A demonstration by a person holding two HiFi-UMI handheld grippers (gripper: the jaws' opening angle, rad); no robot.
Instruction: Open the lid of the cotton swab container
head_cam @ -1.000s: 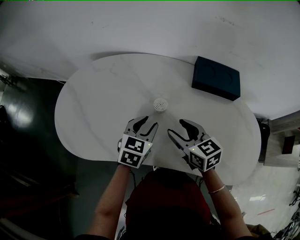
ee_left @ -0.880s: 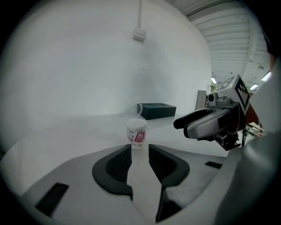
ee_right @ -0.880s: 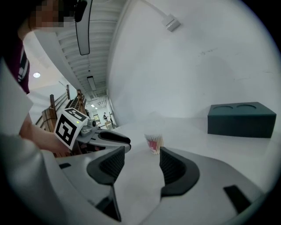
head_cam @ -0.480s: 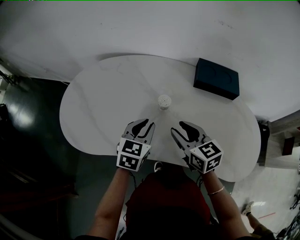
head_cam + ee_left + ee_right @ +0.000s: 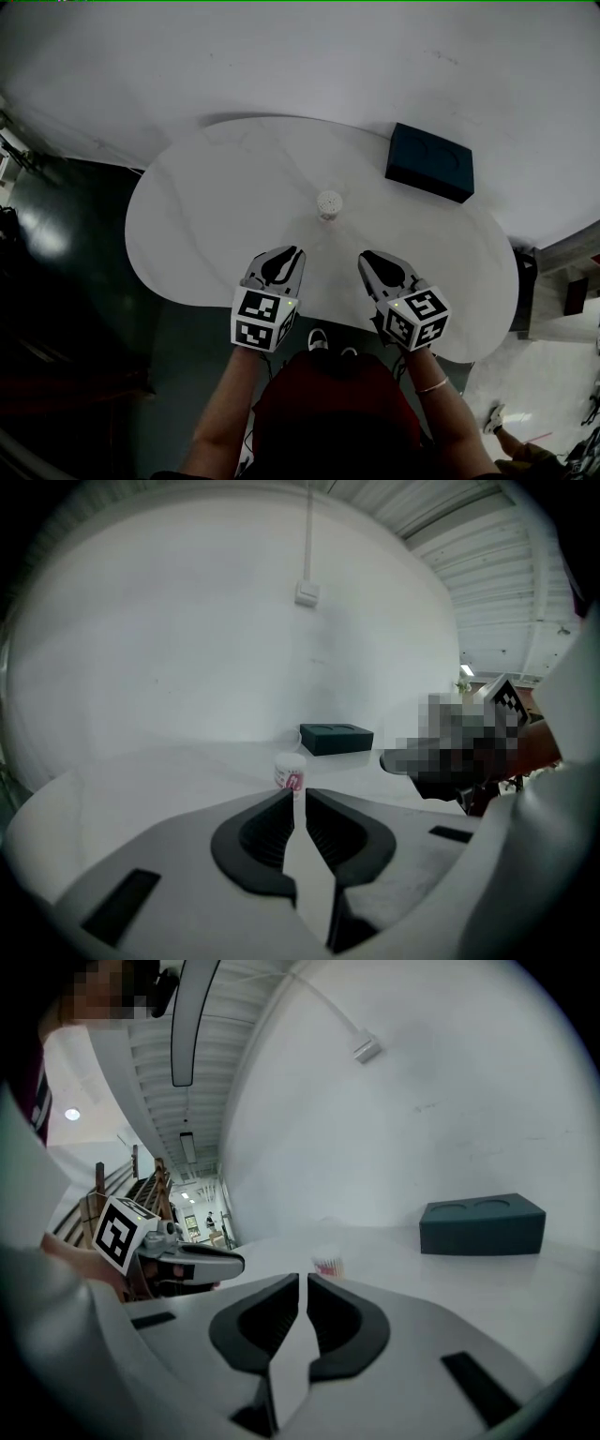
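- White cotton swab container (image 5: 328,203) is standing lidded and central, within reach of either side.
- Left gripper (image 5: 288,255) and right gripper (image 5: 368,259) are hovering short of it, their jaws having just been closing to nearly together, with nothing between.

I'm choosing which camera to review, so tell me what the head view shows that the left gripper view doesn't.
Only the head view: the whole table outline, the person's forearms, the dark floor. Only the left gripper view: a wall box, the red label on the cotton swab container. Both: that container, the dark box, the left hand-held gripper and right hand-held gripper, jaws just closing, nothing between them.
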